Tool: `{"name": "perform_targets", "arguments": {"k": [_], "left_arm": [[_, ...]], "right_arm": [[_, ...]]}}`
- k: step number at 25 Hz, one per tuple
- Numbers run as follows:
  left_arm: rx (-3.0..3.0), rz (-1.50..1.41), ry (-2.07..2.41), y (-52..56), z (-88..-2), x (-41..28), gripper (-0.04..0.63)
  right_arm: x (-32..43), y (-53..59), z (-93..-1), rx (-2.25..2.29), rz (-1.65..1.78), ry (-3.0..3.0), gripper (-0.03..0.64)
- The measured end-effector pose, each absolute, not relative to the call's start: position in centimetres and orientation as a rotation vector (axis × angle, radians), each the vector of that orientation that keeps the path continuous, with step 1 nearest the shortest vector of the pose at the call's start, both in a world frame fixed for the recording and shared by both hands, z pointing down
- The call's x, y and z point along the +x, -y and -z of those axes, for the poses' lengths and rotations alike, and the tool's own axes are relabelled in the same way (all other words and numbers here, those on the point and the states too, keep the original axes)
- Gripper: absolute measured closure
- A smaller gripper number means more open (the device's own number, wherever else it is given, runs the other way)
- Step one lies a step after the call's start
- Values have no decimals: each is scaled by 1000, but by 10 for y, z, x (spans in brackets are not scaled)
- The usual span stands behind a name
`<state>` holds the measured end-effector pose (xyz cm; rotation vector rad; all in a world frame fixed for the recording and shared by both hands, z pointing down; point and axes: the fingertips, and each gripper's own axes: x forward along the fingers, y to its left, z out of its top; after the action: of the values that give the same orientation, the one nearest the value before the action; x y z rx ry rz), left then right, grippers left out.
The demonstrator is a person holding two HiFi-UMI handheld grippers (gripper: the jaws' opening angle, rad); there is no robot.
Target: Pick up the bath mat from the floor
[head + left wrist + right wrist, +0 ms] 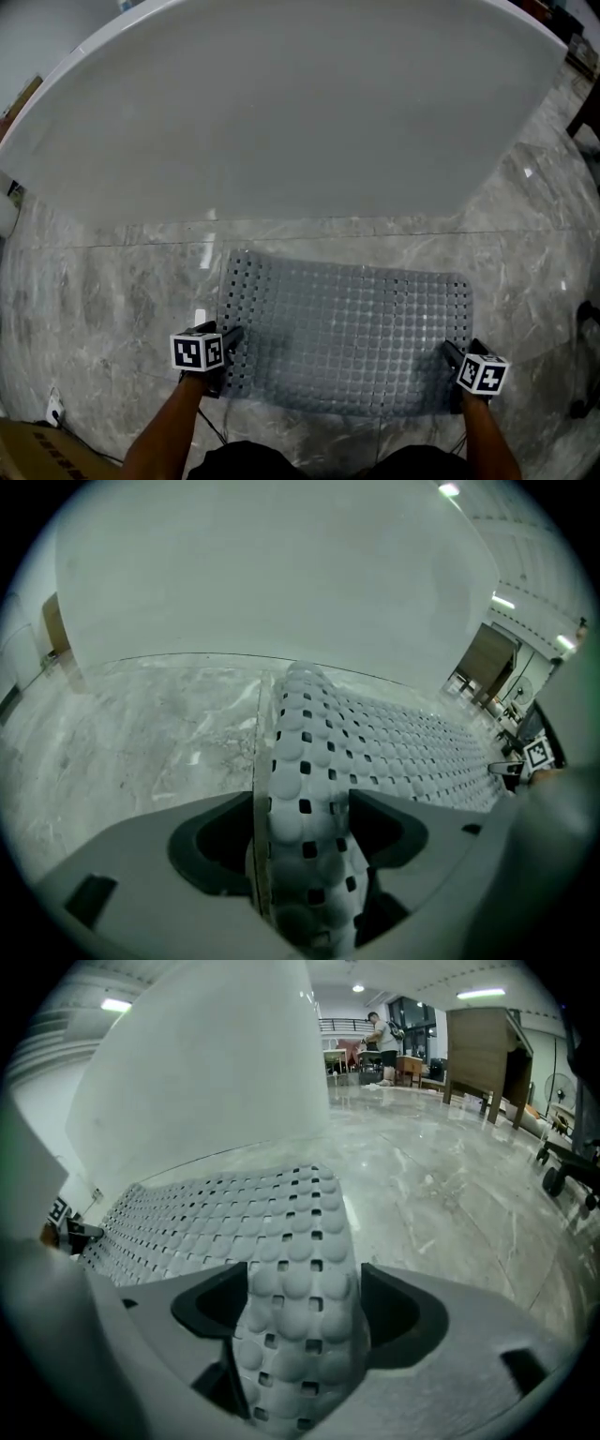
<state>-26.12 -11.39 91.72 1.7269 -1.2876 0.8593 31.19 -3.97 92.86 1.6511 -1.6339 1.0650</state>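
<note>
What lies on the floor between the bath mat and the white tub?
Nothing stands there. The head view shows only a bare strip of grey marble floor, crossed by a tile joint, between the bath mat and the white tub.

Your grey bath mat (347,328), bubbled with square holes, lies spread flat on the floor (112,291). Its near corners bunch up between the jaws of your left gripper (233,337) and right gripper (449,352).
</note>
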Motion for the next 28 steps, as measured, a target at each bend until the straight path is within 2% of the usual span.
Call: {"name": "perform_targets", "arguments": {"k": [6,9,12,15,18,20,28], "left_arm": [[1748,-920,1306,116,-922,-261,301],[1777,-924,1325,116,-920,-258,333],[1804,-898,1344,118,-912,-258,358],[1857,-835,1307,118,-907,-246,425],[1922,-806,1276,117,-898,-233,509],[1944,-791,1273,117,-890,-229,529],[2037,-671,1281,112,-844,-215,535]], "right_arm": [[310,42,-926,1681,-985,1605,264],[307,42,-925,1682,-976,1614,294],[297,44,-923,1648,-968,1647,364],[284,46,-919,1604,-957,1695,470],[275,48,-909,1600,-972,1757,526],[268,49,-899,1599,-989,1812,560],[252,50,-838,1611,-968,2042,568]]}}
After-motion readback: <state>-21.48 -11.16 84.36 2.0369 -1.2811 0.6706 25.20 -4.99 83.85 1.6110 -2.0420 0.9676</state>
